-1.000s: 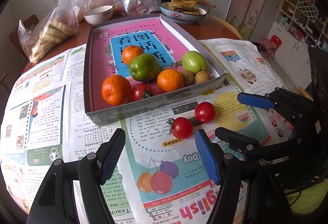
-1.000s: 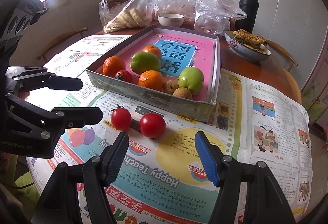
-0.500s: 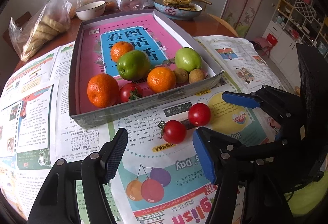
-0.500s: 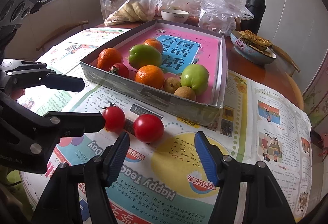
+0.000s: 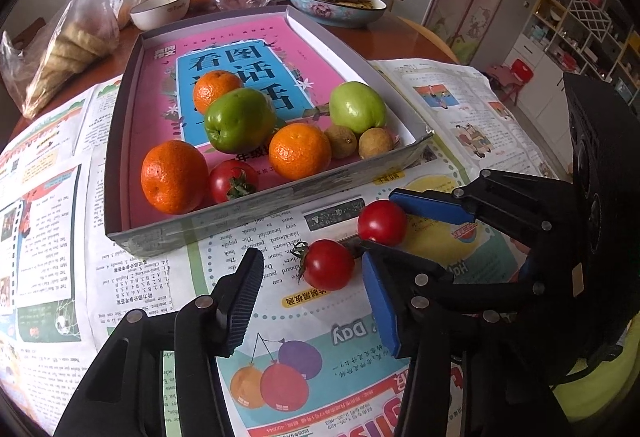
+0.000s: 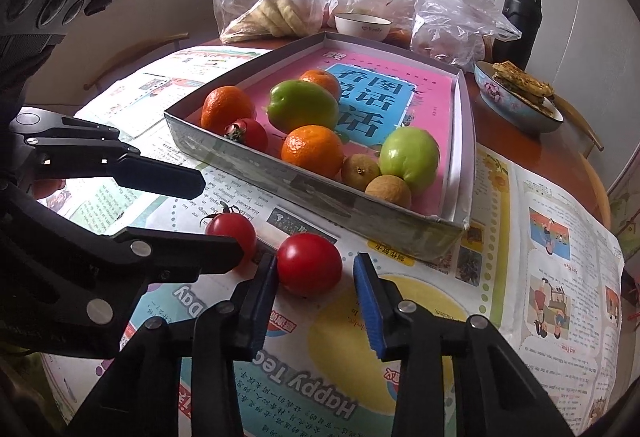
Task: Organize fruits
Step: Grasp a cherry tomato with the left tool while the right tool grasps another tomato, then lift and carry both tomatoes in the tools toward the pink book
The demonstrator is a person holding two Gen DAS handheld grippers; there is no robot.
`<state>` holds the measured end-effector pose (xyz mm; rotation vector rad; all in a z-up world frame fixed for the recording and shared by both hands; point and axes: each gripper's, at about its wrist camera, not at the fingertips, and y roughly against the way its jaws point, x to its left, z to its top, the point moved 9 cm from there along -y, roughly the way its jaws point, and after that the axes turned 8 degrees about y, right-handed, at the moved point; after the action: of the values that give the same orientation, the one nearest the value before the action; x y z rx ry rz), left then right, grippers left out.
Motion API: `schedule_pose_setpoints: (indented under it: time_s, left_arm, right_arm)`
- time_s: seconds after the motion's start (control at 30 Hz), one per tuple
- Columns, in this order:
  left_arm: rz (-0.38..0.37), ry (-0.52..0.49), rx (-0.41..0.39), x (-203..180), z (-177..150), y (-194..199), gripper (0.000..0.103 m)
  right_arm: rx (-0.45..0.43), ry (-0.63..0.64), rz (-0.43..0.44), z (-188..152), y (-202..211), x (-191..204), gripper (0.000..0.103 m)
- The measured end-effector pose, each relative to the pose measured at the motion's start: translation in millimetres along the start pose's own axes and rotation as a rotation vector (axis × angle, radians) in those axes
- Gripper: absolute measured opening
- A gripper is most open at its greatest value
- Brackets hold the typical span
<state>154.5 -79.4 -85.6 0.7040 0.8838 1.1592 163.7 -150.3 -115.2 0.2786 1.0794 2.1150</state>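
Note:
A shallow grey box (image 5: 256, 203) (image 6: 320, 193) with a pink bottom holds oranges, two green apples, a tomato and two small brown fruits. Two red tomatoes lie on the newspaper in front of it. My left gripper (image 5: 310, 301) is open with the stemmed tomato (image 5: 326, 264) (image 6: 232, 231) just ahead between its fingers. My right gripper (image 6: 316, 295) is open around the other tomato (image 6: 309, 264) (image 5: 382, 223), its left pad close against it. Each gripper shows in the other's view.
Newspaper (image 6: 520, 277) covers the near round wooden table. At the back stand plastic bags with bread (image 5: 72, 49), a white bowl (image 5: 160, 9), a blue dish of flatbread (image 6: 520, 97) and a black flask (image 6: 518, 21). Shelves stand at far right.
Both grippers have moved forward and lower toward the two tomatoes. The right gripper's fingers now flank the right tomato and its opening has narrowed.

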Motion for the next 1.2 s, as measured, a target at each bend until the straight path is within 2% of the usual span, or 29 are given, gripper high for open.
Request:
schedule_pose_setpoints:
  time_s: [0.13, 0.63, 0.93, 1.2]
  left_arm:
    - [0.002, -0.003, 0.006, -1.3, 0.0, -3.0, 0.053]
    - [-0.001, -0.016, 0.025, -8.1, 0.5, -14.0, 0.047]
    - [-0.001, -0.025, 0.036, -12.5, 1.6, -24.1, 0.043]
    - [0.013, -0.029, 0.025, -14.3, 5.6, -27.4, 0.033]
  right_arm:
    - [-0.005, -0.002, 0.006, 0.5, -2.2, -0.1, 0.033]
    - [0.007, -0.022, -0.058, -10.2, 5.6, -18.8, 0.032]
    - [0.003, -0.065, -0.067, -14.8, 11.0, -31.3, 0.032]
    - [-0.003, -0.077, -0.06, -15.1, 12.9, -32.7, 0.032]
